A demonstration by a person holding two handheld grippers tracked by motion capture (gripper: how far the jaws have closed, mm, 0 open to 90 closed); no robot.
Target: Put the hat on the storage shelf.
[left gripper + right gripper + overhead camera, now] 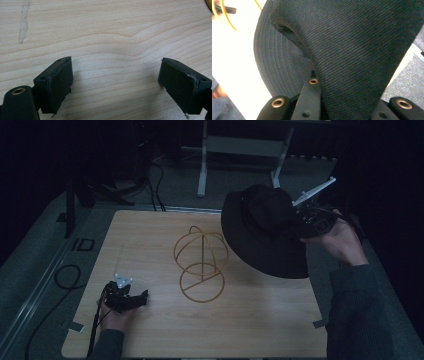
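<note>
A black brimmed hat [267, 232] hangs in the air over the table's right side, held up by my right gripper [307, 220], which is shut on its crown. The right gripper view shows the dark ribbed fabric [352, 50] pinched between the jaws and the stitched brim [274, 65] to the left. A gold wire hat stand [201, 262], a dome on a ring base, sits at the middle of the wooden table [150, 330], just left of the hat. My left gripper [142, 298] rests on the table at the front left, open, with bare wood [115, 62] between its jaws.
A black cable [65, 280] loops off the table's left edge onto the grey floor. A white metal frame [240, 150] stands on the floor beyond the far edge. The person's right sleeve [360, 315] covers the front right corner.
</note>
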